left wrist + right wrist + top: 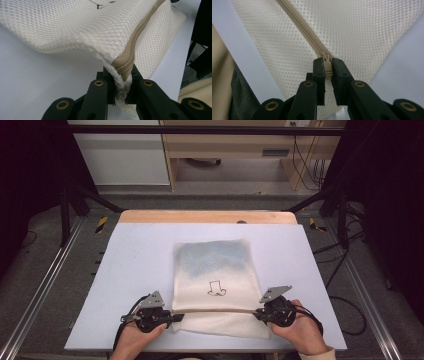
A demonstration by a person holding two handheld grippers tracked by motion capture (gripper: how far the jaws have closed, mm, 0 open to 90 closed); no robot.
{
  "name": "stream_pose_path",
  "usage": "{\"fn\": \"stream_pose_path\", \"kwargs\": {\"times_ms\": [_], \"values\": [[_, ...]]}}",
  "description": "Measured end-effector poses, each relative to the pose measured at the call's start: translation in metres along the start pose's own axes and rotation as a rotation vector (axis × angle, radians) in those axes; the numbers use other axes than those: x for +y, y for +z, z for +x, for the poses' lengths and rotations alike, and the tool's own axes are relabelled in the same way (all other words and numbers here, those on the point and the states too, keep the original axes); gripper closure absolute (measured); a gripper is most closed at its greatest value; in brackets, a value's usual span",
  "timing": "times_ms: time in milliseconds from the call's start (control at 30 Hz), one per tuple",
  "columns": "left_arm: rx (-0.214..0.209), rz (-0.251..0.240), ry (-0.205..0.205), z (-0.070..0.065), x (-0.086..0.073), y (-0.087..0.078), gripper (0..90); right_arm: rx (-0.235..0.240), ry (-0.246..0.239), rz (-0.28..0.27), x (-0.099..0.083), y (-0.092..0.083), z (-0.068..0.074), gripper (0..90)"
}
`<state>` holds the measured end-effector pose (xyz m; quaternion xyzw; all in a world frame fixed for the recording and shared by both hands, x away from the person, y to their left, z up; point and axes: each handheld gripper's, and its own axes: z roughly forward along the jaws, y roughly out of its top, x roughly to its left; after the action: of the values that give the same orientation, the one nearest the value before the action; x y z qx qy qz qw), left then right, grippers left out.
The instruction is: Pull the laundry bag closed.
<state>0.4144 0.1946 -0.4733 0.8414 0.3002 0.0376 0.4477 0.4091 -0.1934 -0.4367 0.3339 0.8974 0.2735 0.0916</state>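
Two grippers hold one mesh bag by the ends of its zip, which runs taut across the near part of the table. The bag lies flat near the middle of the table, its far end showing a bluish tint, perhaps from something inside.

In the left gripper view the left gripper is clamped on the bag's corner, where the mesh bunches up around the zip's end. That looks like an anchor, keeping the bag from sliding.

In the right gripper view the right gripper is closed on the zip's tan pull tab, with the slider just beyond its tips. My reading is that this hand works the slider while the other braces; the zip is lifted slightly off the mesh, which suits that.

As for marks, a small dark line drawing sits on the bag's upper face, shaped a little like a hat. No lettering or brand can be read.
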Motion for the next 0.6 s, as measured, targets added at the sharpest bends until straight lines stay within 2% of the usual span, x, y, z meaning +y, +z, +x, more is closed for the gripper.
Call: {"fn": "stream_pose_path", "kwargs": {"times_ms": [600], "values": [[0.004, 0.001, -0.001, 0.0004, 0.0005, -0.0007, 82.2, -0.004, 0.019, 0.012, -0.0077, 0.0011, -0.0061, 81.9]]}}
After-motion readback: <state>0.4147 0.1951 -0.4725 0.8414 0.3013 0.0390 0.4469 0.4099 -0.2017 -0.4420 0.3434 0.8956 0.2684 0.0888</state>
